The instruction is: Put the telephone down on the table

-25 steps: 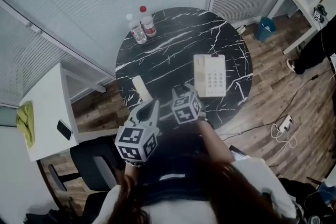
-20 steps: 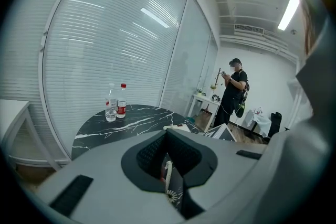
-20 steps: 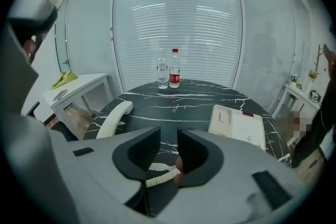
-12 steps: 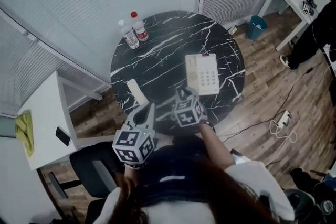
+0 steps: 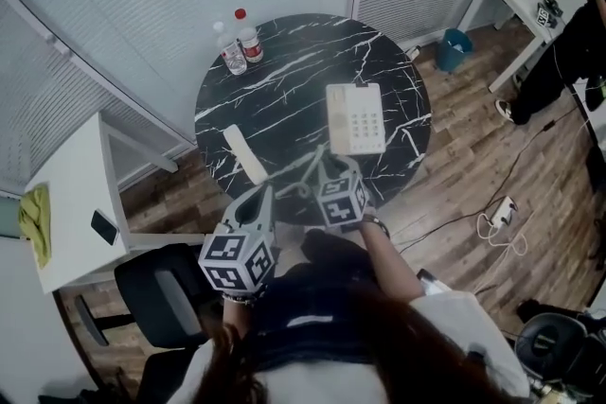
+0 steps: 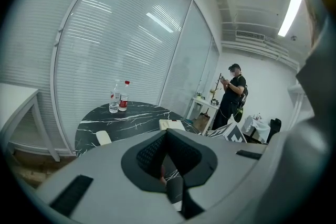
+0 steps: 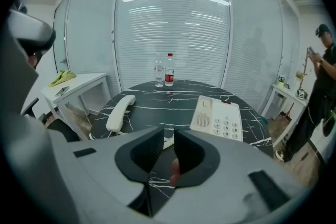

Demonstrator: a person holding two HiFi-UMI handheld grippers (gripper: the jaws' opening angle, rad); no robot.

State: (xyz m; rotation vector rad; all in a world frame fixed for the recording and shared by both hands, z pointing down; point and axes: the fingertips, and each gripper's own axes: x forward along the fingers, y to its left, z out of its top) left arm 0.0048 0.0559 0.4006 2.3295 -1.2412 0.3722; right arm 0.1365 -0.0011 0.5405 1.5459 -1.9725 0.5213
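Two risks stand out to me. The left hand-held gripper (image 5: 263,191) has its jaws together on nothing. The right hand-held gripper (image 5: 322,167) has just been closing to a narrow gap, and nothing sits in it. The telephone (image 5: 355,118) already lies flat on the tabletop (image 5: 218,80), with its handset (image 5: 244,154) apart from it near the left rim.

A nudge from my left could tip that handset off the edge. The coiled cord (image 7: 168,141) runs just ahead of my right jaws, so a snag there would drag the base. The middle is bare, and the bottles (image 5: 239,41) stand well apart at the far rim.
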